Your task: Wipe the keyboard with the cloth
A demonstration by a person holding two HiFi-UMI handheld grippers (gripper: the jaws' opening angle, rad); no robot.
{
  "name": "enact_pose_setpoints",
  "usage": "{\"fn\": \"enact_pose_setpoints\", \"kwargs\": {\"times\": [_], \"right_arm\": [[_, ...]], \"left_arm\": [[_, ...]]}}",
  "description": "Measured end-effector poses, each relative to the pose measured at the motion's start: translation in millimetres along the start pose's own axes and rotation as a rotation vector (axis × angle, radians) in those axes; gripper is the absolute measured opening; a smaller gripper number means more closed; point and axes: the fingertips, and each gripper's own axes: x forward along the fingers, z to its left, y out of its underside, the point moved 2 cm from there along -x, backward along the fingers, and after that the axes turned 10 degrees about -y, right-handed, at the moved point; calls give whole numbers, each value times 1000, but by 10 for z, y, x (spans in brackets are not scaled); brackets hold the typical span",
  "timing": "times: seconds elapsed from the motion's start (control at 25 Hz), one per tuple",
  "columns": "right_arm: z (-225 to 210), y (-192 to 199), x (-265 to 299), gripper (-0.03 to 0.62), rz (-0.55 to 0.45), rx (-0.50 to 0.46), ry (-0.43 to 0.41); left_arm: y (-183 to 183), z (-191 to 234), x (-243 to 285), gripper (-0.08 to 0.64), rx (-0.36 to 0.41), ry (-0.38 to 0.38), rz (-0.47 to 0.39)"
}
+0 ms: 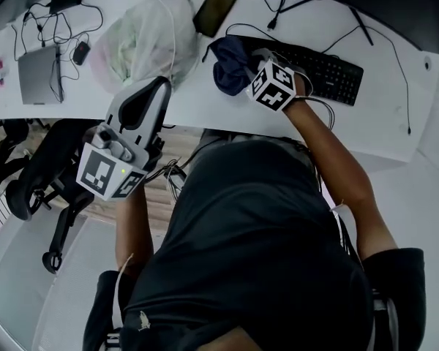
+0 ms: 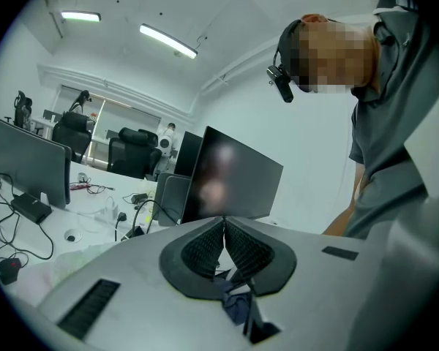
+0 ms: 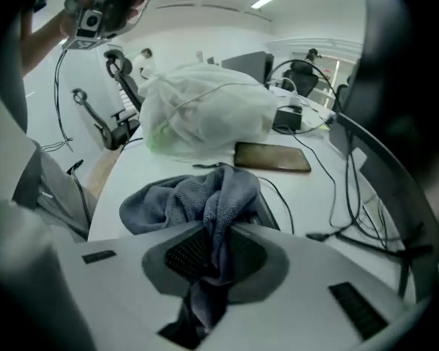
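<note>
White cluttered office tabletop (image 1: 205,104). Right gripper (image 3: 214,253) pinches bunched blue-grey terry cloth (image 3: 197,196) at left end of black keyboard (image 1: 329,73). Left gripper (image 2: 224,241) pressed together, idle off tabletop edge. Suggest: press bunch flat, sweep along key rows, light pressure.

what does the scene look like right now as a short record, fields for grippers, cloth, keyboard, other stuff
right gripper: shut on the cloth, at one end of the keyboard
left gripper: jaws together, empty, near the desk edge
cloth: blue-grey, bunched, touching the keyboard's end nearer the bag
keyboard: black, on the white desk
other: plastic bag and phone beyond the cloth
</note>
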Motion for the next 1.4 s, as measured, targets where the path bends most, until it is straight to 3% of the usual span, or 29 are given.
{"fn": "enact_pose_setpoints", "kwargs": {"times": [0.52, 0.68, 0.76, 0.84, 1.0, 1.12, 1.24, 1.32, 1.4], "right_arm": [[-518, 2388, -1391, 54, 148, 445, 259], [-597, 2992, -1767, 54, 280, 561, 371], [-639, 3054, -1929, 54, 331, 552, 445], [-616, 2828, -1895, 54, 313, 484, 460], [-344, 2315, -1400, 54, 269, 294, 342], [-308, 2595, -1486, 52, 262, 383, 347], [-286, 3122, -1772, 52, 375, 476, 375], [-278, 3203, -1875, 52, 401, 487, 397], [-272, 3036, -1775, 52, 398, 438, 403]], "left_arm": [[-52, -38, 198, 12, 2, 33, 2], [-81, -86, 258, 12, 10, 41, 1], [-87, -124, 300, 12, 13, 49, -1], [-78, -170, 347, 12, 14, 57, 2], [-89, -327, 464, 12, 26, 87, 6], [-147, -421, 509, 12, 38, 99, -3], [-135, -459, 516, 12, 38, 91, 1], [-110, -506, 533, 12, 37, 91, 7], [-90, -586, 567, 12, 35, 97, 7]]}}
